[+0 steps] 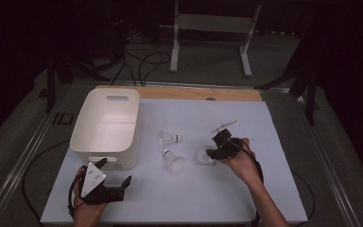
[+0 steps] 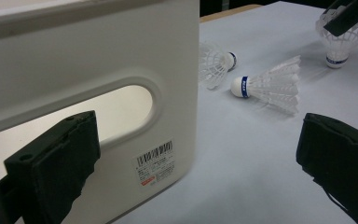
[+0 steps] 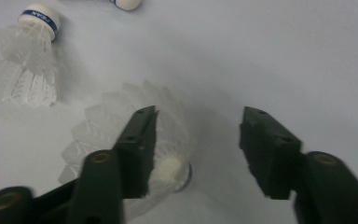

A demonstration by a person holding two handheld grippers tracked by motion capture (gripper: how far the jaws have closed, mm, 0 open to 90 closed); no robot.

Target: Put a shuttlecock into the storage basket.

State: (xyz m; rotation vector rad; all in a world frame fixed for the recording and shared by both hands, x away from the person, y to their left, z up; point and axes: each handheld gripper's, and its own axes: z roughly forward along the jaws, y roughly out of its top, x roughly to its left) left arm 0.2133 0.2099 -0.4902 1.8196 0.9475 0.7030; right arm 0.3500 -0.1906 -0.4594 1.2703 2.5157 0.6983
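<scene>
Right tongs (image 3: 196,149) half-narrowed, one jaw touching the feathers of the nearest shuttlecock (image 3: 121,135), not yet gripped. It sits on the desk (image 1: 208,189). Centre, then squeeze gently. Left tongs (image 2: 191,163) wide beside the white bin (image 2: 98,56).

Three shuttlecocks on the table: one (image 1: 204,156) right at the right gripper (image 1: 220,146), two (image 1: 168,138) (image 1: 173,161) just beyond it. One white bin (image 1: 105,126) too.
</scene>
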